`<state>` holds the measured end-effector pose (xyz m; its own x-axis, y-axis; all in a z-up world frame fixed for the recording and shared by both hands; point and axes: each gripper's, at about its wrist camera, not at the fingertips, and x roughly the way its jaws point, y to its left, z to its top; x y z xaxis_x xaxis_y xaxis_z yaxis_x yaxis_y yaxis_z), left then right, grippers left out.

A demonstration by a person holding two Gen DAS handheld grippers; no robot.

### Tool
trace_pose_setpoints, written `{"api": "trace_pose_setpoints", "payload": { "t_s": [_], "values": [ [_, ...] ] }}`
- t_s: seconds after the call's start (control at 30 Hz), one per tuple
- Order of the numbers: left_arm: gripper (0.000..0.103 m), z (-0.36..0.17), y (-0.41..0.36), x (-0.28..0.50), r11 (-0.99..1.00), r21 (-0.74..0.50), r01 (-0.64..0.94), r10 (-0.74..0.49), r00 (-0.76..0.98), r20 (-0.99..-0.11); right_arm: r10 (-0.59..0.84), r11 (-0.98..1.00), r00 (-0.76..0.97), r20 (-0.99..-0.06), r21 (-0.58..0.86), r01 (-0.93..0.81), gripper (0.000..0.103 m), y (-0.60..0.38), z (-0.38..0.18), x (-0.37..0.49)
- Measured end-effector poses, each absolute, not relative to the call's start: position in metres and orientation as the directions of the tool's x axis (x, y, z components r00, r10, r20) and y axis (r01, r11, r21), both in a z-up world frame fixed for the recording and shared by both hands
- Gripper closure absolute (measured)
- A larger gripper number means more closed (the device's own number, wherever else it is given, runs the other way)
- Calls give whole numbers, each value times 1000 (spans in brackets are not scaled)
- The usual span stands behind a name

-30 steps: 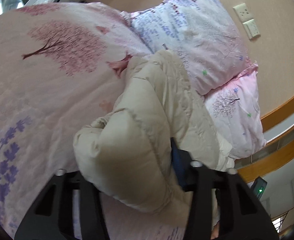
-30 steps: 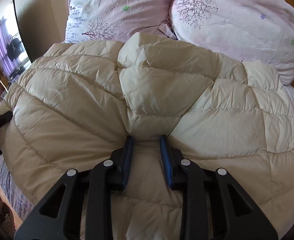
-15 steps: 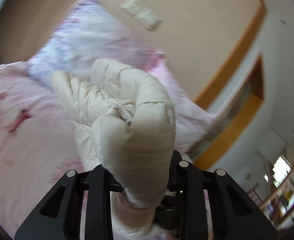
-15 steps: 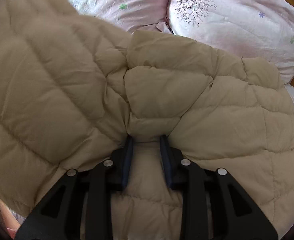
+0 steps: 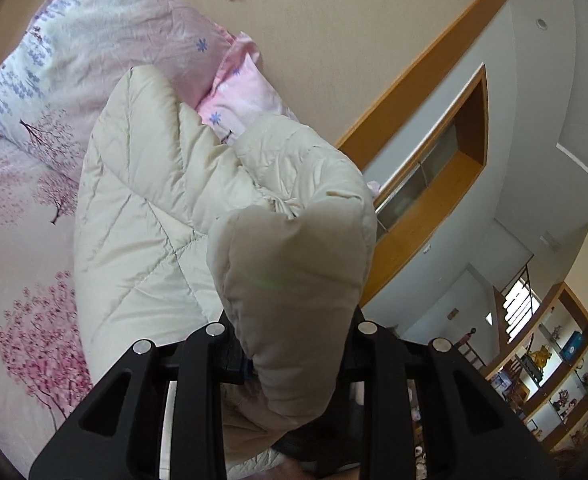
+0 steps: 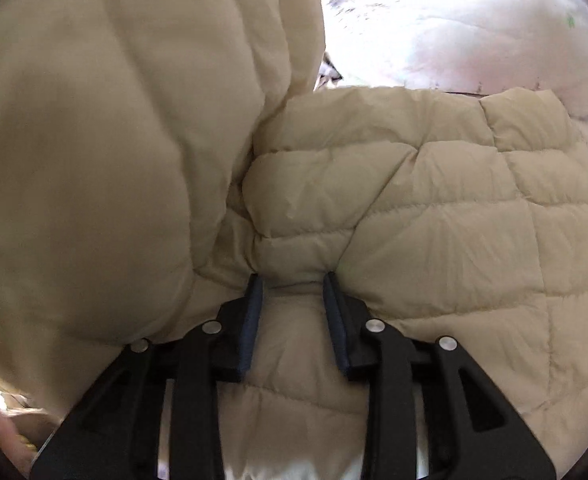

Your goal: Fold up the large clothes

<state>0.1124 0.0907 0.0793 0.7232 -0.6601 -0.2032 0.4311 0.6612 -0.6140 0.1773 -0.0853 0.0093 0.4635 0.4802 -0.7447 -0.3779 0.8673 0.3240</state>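
Note:
A cream quilted puffer jacket [image 5: 141, 216] lies on a bed with pink floral bedding [image 5: 17, 208]. My left gripper [image 5: 294, 340] is shut on a thick bunched edge of the jacket [image 5: 294, 264] and holds it raised above the bed. In the right wrist view the jacket [image 6: 434, 208] fills the frame. My right gripper [image 6: 294, 284] is shut on a fold of it, and the raised part [image 6: 93, 160] hangs over from the left.
Two floral pillows [image 5: 93, 52] lean on the beige wall at the head of the bed, also in the right wrist view [image 6: 454, 20]. A wooden headboard ledge [image 5: 422, 236] and shelves with ornaments [image 5: 554, 380] lie to the right.
My left gripper has lifted its jacket edge up off the bed and swung it over toward the right side. The raised flap now covers the left of the right wrist view. The right gripper stays put.

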Motion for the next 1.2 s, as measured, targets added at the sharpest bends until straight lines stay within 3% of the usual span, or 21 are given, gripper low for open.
{"api": "trace_pose_setpoints", "payload": {
  "t_s": [0.33, 0.77, 0.9, 1.07, 1.1, 1.2],
  "values": [
    [76, 70, 46, 112, 707, -521, 479, -669, 691, -274, 506, 862, 503, -700, 412, -294, 69, -155, 24, 172],
    [75, 46, -25, 93, 773, -224, 593, -628, 667, -401, 486, 798, 629, -607, 602, -35, 59, -287, 32, 179],
    [73, 38, -54, 86, 758, -101, 644, -614, 652, -446, 547, 728, 641, -538, 684, -48, 46, -311, 40, 182],
    [65, 19, -85, 79, 727, 1, 687, -593, 629, -502, 671, 629, 581, -461, 768, -118, 37, -315, 46, 186],
    [63, 16, -89, 78, 724, 20, 689, -585, 630, -510, 687, 619, 561, -462, 776, -120, 31, -315, 42, 192],
    [58, 6, -102, 76, 697, 69, 714, -572, 612, -546, 706, 589, 545, -452, 802, -98, 30, -317, 42, 193]
  ]
}}
